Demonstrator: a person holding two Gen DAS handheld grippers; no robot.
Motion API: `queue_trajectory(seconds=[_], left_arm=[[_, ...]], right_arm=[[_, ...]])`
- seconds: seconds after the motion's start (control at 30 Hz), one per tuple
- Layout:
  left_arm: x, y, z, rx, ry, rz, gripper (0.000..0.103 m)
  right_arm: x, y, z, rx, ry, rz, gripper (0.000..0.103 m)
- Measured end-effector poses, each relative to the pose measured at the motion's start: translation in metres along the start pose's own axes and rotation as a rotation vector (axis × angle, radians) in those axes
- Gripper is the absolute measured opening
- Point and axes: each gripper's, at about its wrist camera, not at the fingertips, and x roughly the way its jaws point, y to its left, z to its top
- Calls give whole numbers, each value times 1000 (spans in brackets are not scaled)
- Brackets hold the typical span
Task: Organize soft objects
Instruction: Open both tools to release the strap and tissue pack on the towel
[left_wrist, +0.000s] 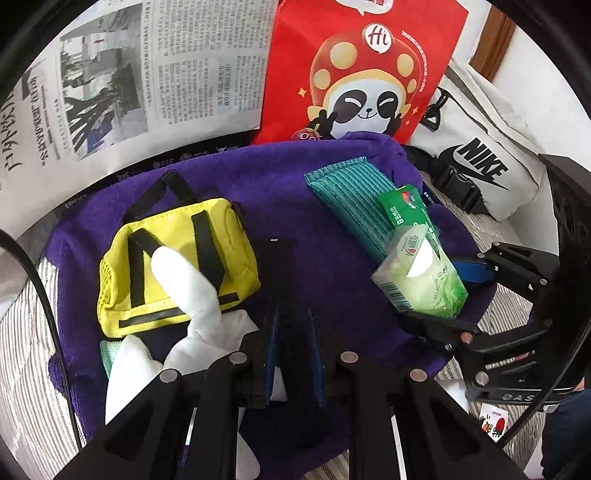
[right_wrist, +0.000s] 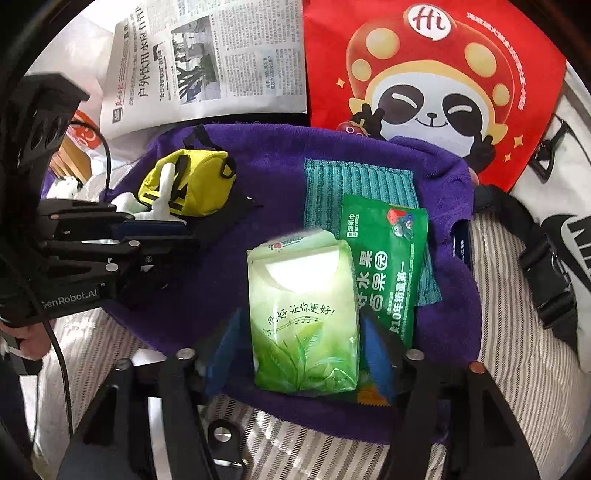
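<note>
A purple towel lies spread on the striped bed. On it sit a yellow pouch, a teal ribbed cloth, a dark green wet-wipe pack and a white glove. My right gripper is shut on a light green tissue pack, held just above the towel and beside the wet-wipe pack. My left gripper has its jaws close together with a black flat piece between them, by the yellow pouch.
A newspaper and a red panda bag lie behind the towel. A white Nike waist bag with a black buckle lies at the right. The striped bedsheet surrounds the towel.
</note>
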Motion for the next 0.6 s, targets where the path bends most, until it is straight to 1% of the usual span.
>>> queue_trajectory(seconds=[0.1, 0.13, 0.2, 0.27, 0.33, 0.43, 0.5, 0.6], left_arm=[[-9, 3, -2, -27, -18, -31, 16], [-11, 4, -1, -34, -20, -37, 18], [-18, 5, -2, -41, -24, -28, 25], [-26, 4, -3, -41, -33, -11, 27], [-34, 4, -5, -44, -41, -13, 29], [-47, 2, -10, -49, -51, -6, 34], [-53, -1, -14, -50, -58, -1, 41], [-63, -8, -25, -45, -65, -5, 42]], right_arm=[[-5, -2, 2, 18, 0, 7, 68], [-7, -3, 2, 25, 2, 8, 69], [-11, -5, 3, 37, -1, 14, 69], [-18, -6, 4, 49, -11, 6, 69], [-26, -6, 4, 61, -21, 8, 69], [-39, -6, 4, 70, -34, 1, 69], [-49, -6, 1, 75, -42, -17, 69], [-66, -12, -10, 106, -44, -44, 69]])
